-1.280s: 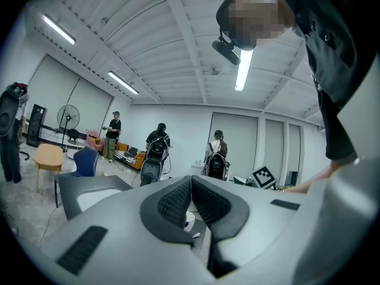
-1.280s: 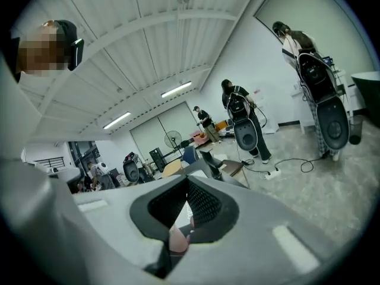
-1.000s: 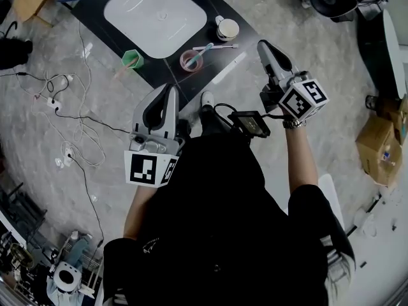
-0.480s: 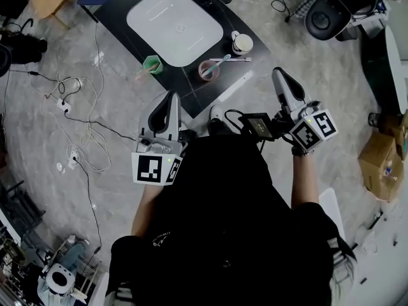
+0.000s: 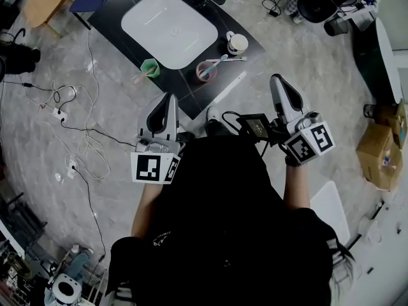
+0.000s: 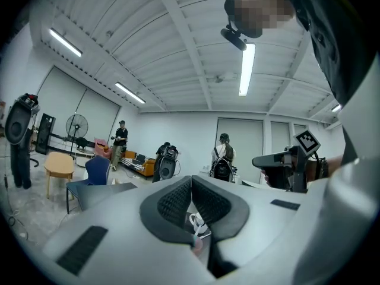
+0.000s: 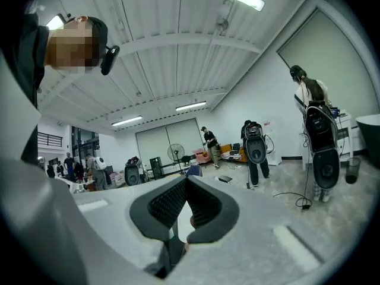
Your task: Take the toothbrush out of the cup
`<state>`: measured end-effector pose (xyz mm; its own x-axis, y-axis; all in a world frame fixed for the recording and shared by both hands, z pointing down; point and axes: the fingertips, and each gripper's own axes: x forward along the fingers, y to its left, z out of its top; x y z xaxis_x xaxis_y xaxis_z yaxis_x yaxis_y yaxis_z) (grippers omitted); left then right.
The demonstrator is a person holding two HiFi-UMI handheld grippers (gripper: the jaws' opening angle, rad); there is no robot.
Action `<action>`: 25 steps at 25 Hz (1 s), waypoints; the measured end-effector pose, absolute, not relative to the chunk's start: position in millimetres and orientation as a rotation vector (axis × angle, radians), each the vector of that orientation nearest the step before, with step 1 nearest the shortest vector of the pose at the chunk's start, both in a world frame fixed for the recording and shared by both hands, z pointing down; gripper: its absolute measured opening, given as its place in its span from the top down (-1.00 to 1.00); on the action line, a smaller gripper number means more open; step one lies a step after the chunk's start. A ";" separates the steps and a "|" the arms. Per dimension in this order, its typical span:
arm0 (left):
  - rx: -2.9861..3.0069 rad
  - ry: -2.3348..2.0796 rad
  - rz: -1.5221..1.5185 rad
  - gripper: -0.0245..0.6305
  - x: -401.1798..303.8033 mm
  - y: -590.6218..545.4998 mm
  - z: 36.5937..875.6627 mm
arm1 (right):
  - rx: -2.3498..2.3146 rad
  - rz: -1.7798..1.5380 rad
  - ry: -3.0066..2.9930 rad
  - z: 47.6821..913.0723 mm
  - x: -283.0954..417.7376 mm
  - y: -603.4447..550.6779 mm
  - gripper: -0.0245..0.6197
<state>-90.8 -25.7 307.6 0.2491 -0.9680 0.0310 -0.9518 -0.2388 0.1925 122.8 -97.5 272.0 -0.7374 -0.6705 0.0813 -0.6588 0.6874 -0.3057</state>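
Note:
On the black table point(image 5: 118, 8) stand three cups. A green cup point(image 5: 150, 67) holds an orange-handled brush, a pink cup point(image 5: 205, 71) holds a light blue toothbrush point(image 5: 218, 60), and a white cup point(image 5: 237, 43) stands behind them. A long white stick point(image 5: 229, 86) lies at the table's near edge. My left gripper point(image 5: 170, 98) point(image 6: 191, 180) is shut and empty, held near my body, well short of the cups. My right gripper point(image 5: 278, 80) point(image 7: 187, 180) is also shut and empty, off the table's right corner. Both gripper views point up at the ceiling.
A white rounded tray point(image 5: 169, 27) fills the table's middle. Cables point(image 5: 76, 132) trail over the grey floor at the left. A cardboard box point(image 5: 379, 152) sits at the right. Several people, speakers and a fan stand around the room in the gripper views.
The view has shifted, so the table sits a little higher and further off. Both grippers have drawn slightly back toward my body. Their jaws stay shut.

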 end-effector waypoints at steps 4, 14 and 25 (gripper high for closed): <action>2.365 -1.749 -0.129 0.90 -83.8 -28.9 317.7 | -1.156 -0.485 2.858 272.2 117.9 -87.0 0.90; 2.461 -1.601 0.078 0.90 -46.2 -60.2 359.0 | -1.223 -0.472 2.932 285.6 111.0 -66.0 0.90; 2.395 -1.454 0.408 0.61 4.6 -113.4 438.0 | -1.204 -0.529 2.889 284.0 123.4 -79.3 0.90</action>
<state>4.6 -113.4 438.0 0.4443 -0.8041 0.3949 -0.8922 -0.4372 0.1135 123.4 -79.3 284.0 -0.7119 -0.6848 0.1558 -0.6955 0.6569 -0.2912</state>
